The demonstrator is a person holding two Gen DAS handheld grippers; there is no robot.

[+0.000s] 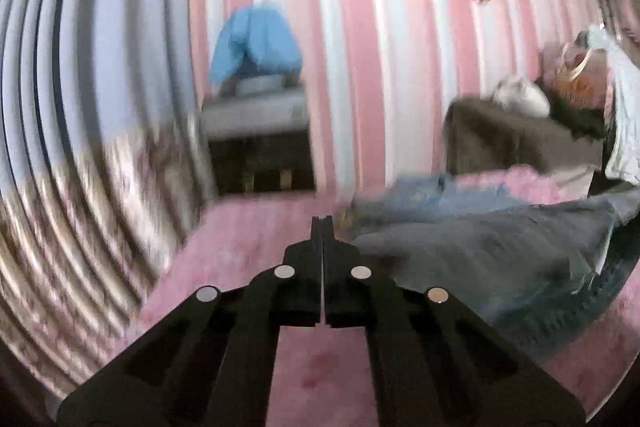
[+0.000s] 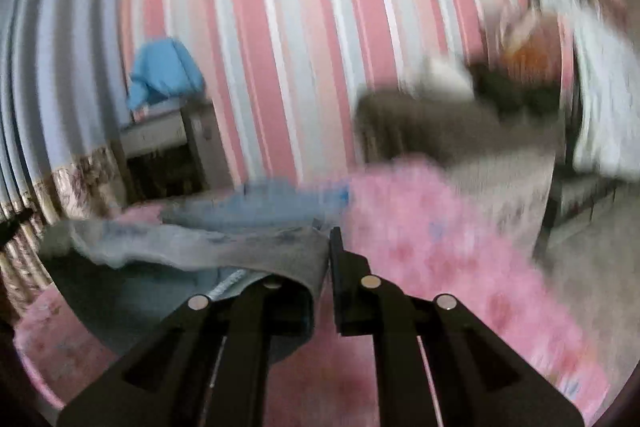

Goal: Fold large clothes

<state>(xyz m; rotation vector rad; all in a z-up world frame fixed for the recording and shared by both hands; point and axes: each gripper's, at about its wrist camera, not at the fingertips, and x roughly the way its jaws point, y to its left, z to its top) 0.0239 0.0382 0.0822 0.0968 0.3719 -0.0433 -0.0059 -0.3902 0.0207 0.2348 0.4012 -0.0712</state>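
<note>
Both of my grippers look alike: matte black plastic, each a pair of broad angular linkage arms with long recessed slots, tapering forward into two narrow flat fingers. On my left gripper I count four round silver pivot pins, two on either side of the centre seam, the inner pair nearer the tips. My right gripper carries the same silver pins; the inner one left of the seam is, I think, partly covered. The pictures are blurred, so I can make out no markings, cables or sleeves.
</note>
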